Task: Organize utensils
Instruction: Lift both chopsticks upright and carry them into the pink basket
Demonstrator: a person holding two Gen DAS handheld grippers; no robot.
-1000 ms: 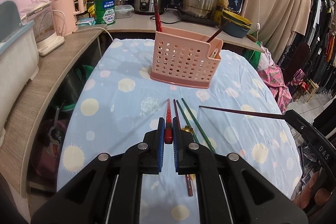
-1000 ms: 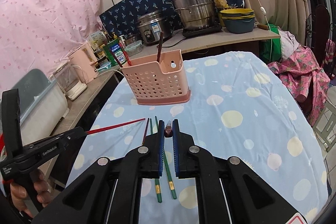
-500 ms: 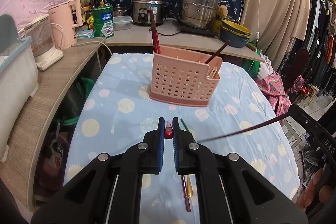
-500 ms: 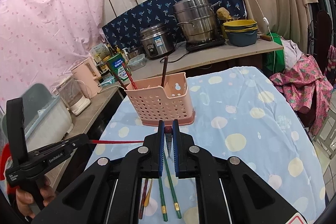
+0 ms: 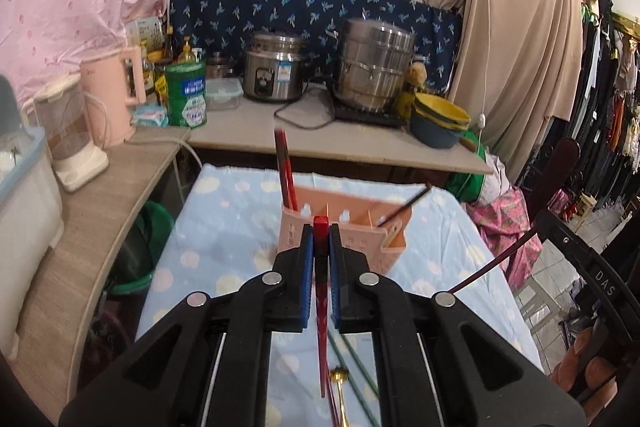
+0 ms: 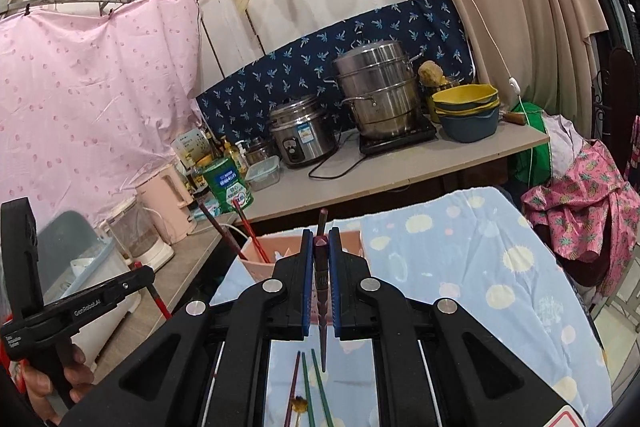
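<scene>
Both grippers have risen from the desk since the earlier frames, each lifting a chopstick clear of the cloth, tip hanging down.

Left wrist view: the left gripper [image 5: 320, 259] is clamped on a red chopstick [image 5: 321, 307], held near-vertical above the desk [image 5: 224, 235]. The pink basket [image 5: 352, 239] stands just beyond the gripper, at the middle of the desk. Two red chopsticks [image 5: 285, 175] stand in its left compartment and a dark one [image 5: 404, 207] leans from its right end. On the cloth near the camera lie two green chopsticks [image 5: 356, 375], another thin reddish stick and a gold-ended utensil [image 5: 339, 377]. At far right the right gripper [image 5: 560, 239] appears, a dark stick slanting from it.

Right wrist view: the right gripper [image 6: 320, 259] is closed on a dark chopstick [image 6: 321, 307], tip down over the near cloth. The basket sits behind it, mostly hidden. Below lie the green pair [image 6: 314, 387], one reddish stick [image 6: 294, 383] and the gold-ended piece. The left gripper [image 6: 144, 277] shows at left with its red stick.

By my reading, the task is partly done: three sticks are stowed, two are in transit, and about four pieces remain on the desk.
</scene>
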